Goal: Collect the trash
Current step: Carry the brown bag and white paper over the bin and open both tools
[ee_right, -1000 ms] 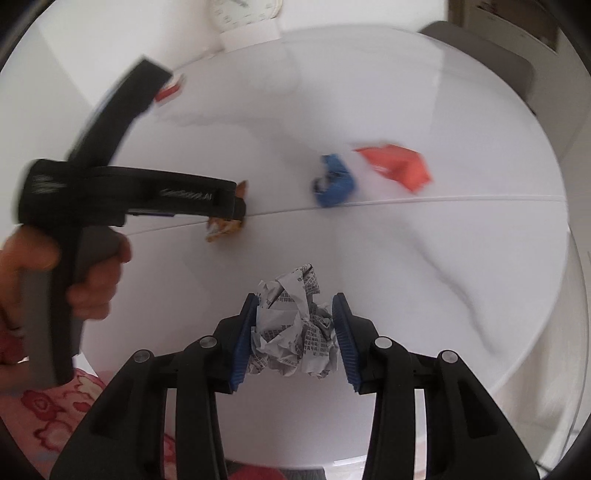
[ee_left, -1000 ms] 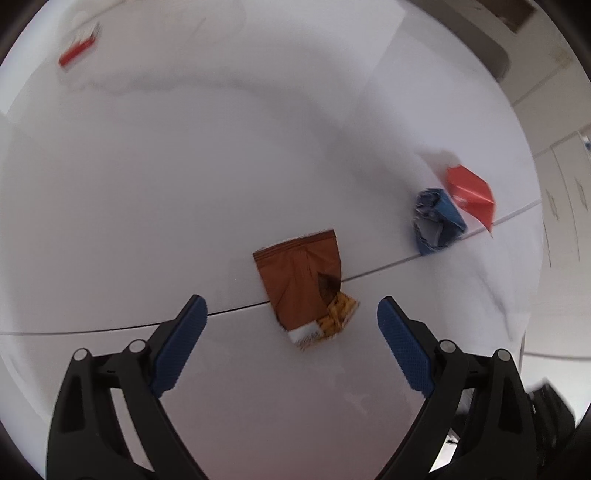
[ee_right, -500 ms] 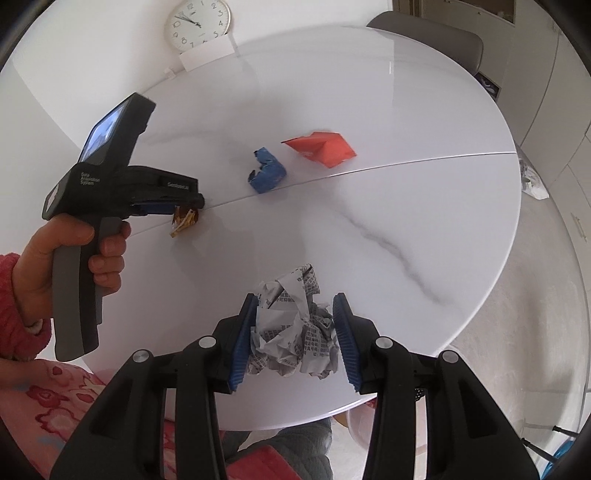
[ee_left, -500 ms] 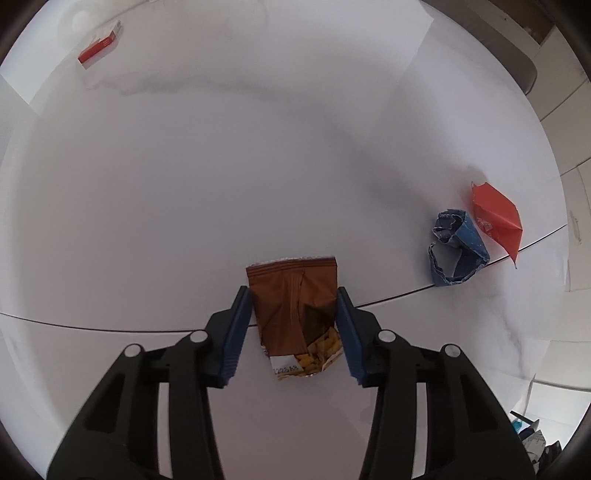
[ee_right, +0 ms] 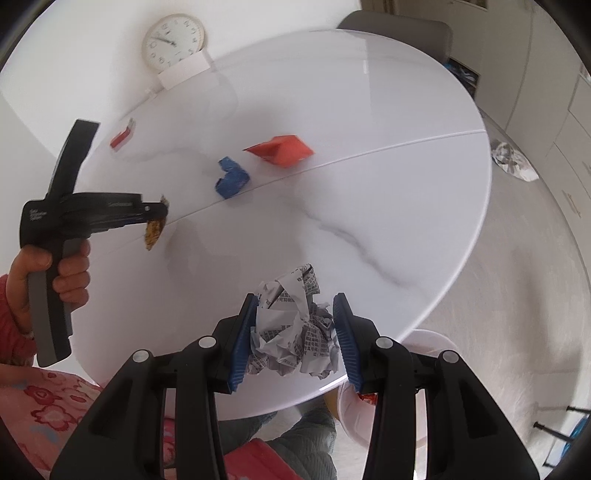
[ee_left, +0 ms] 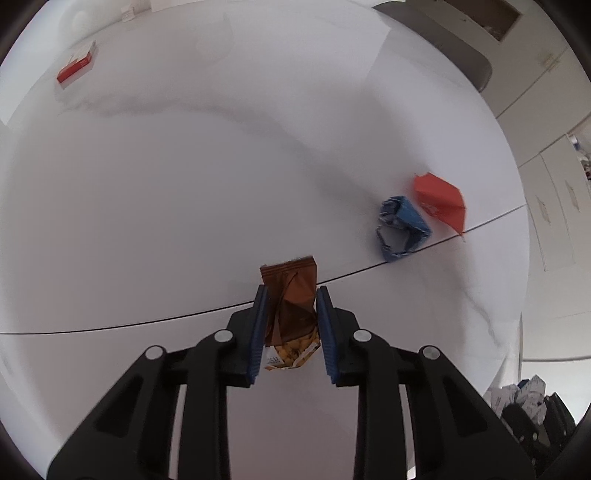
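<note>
My left gripper (ee_left: 290,312) is shut on a brown snack wrapper (ee_left: 291,306) and holds it just above the white round table (ee_left: 166,184); the wrapper also shows in the right wrist view (ee_right: 153,230). My right gripper (ee_right: 295,328) is shut on a crumpled newspaper ball (ee_right: 295,325), held over the table's near edge. A crumpled blue wrapper (ee_left: 402,229) and a red wrapper (ee_left: 441,201) lie on the table to the right; they show in the right wrist view as the blue wrapper (ee_right: 231,177) and the red wrapper (ee_right: 282,150).
A small red and white box (ee_left: 75,66) lies at the far left of the table. A clock (ee_right: 173,40) leans at the wall. A grey chair (ee_right: 395,27) stands behind the table. A pale bin (ee_right: 424,343) sits below the near edge. Crumpled paper (ee_right: 513,162) lies on the floor.
My left gripper closed on the brown wrapper and lifted it off the table. My right gripper rose and pulled back with the newspaper ball still held.
</note>
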`<state>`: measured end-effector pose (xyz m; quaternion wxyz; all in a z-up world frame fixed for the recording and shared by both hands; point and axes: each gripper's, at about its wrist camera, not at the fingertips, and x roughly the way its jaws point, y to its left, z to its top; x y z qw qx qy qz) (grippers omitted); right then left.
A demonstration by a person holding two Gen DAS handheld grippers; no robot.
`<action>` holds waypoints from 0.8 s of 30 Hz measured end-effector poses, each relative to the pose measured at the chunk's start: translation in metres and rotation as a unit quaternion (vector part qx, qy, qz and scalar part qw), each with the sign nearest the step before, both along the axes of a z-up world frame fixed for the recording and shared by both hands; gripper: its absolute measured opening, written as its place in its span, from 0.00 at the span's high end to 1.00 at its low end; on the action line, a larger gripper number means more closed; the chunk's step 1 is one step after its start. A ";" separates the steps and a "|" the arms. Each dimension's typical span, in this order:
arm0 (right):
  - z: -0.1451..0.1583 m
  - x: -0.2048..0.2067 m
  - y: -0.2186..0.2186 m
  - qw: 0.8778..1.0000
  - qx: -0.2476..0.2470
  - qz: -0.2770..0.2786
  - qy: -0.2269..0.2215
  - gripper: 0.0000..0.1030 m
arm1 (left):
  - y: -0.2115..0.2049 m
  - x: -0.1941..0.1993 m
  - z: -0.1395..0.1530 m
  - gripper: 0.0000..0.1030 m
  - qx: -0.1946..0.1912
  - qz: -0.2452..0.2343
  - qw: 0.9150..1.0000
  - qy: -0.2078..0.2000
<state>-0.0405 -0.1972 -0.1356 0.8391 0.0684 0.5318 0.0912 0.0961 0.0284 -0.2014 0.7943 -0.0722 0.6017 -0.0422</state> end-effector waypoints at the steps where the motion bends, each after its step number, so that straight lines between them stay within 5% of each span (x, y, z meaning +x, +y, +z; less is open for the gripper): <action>1: 0.000 -0.002 -0.004 1.000 0.002 -0.006 0.000 0.59 | -0.002 -0.001 0.002 0.75 0.000 -0.006 1.000 -0.004; 14: -0.009 -0.049 -0.065 0.995 0.000 -0.100 0.012 0.59 | -0.050 -0.022 0.044 0.75 -0.040 -0.109 0.992 -0.040; 21: -0.053 -0.091 -0.113 0.982 -0.002 -0.179 0.063 0.57 | -0.100 -0.060 0.078 0.75 -0.063 -0.227 0.970 -0.049; 24: -0.073 -0.102 -0.123 0.977 0.005 -0.194 0.083 0.44 | -0.137 -0.069 0.078 0.75 -0.066 -0.272 0.959 -0.047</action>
